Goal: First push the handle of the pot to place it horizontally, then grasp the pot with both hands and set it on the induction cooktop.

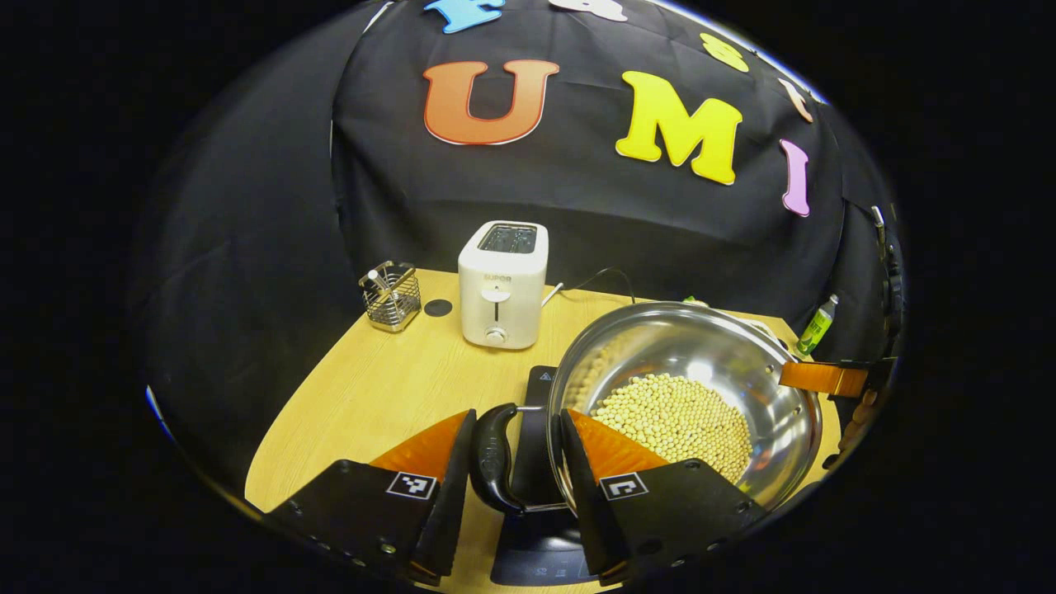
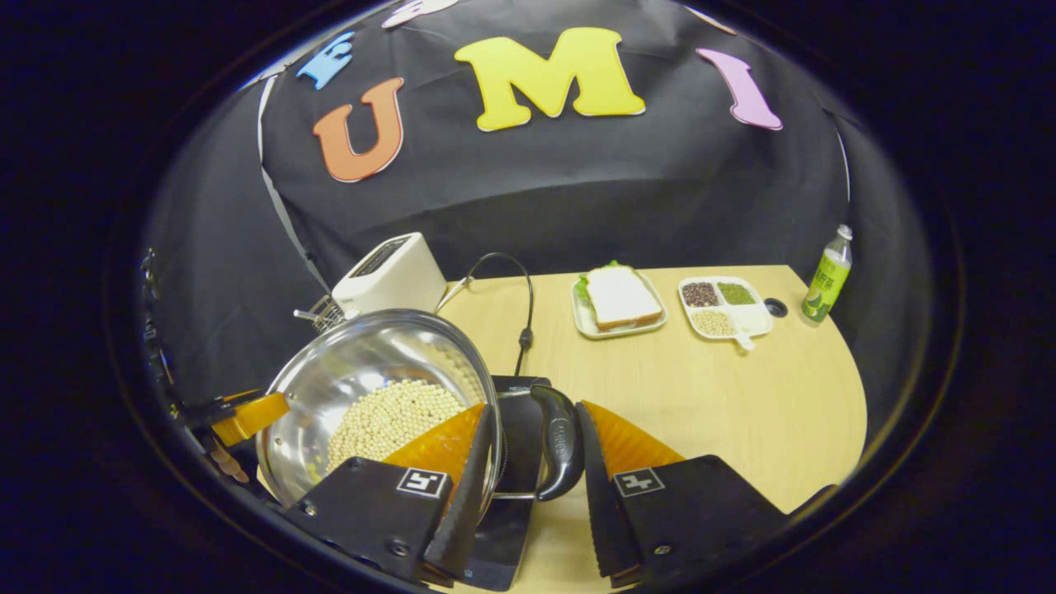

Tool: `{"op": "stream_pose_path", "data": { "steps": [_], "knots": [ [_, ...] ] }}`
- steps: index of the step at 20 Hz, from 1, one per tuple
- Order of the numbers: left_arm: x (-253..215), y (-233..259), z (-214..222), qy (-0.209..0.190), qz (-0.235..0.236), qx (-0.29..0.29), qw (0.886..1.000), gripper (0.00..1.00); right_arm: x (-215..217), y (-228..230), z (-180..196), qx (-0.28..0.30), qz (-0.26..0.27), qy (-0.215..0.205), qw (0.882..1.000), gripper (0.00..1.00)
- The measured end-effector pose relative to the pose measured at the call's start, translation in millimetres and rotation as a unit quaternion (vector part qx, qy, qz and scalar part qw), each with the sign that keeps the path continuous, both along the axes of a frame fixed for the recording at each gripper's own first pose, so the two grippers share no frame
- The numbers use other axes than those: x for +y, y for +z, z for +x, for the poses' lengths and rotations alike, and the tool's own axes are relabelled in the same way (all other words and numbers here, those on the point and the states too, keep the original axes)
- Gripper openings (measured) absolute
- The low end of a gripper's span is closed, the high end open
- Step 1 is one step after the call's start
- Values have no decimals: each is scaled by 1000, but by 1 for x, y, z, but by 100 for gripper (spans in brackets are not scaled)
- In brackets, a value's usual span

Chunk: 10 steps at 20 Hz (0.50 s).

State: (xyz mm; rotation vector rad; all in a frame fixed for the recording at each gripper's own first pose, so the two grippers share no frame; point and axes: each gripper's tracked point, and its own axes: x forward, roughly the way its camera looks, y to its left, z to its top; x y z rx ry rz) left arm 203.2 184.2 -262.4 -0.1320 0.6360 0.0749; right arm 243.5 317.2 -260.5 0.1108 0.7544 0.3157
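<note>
Each gripper, left (image 1: 518,462) and right (image 2: 536,458), straddles a pot (image 1: 726,363) side handle, jaws parted, cooktop (image 2: 516,396) directly underneath.

We saw both views evenly and fairly brightly lit from overhead. The wooden table (image 2: 701,396) looked warm and clear, with only soft, short shadows under the toaster (image 1: 502,285) and the sandwich plate (image 2: 619,309). The steel pot (image 1: 685,388) caught the strongest glare: a white highlight sat on its inner wall in the left gripper view, and a paler sheen spread across it in the right gripper view. Focus held sharp through the centre. Towards the edges the fisheye bent the table's rim into a curve, the light fell off, and the bottle (image 2: 827,276) looked slightly soft.
</note>
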Motion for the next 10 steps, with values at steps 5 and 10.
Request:
{"op": "stream_pose_path", "data": {
  "steps": [5,10],
  "knots": [
    [3,-26,5,7,-14,17,1000,57,7,-22,10,-14,-19,7,1000,58],
    [0,-38,10,6,-26,16,1000,57,5,-30,13,-33,-22,0,999,59]
  ]
}}
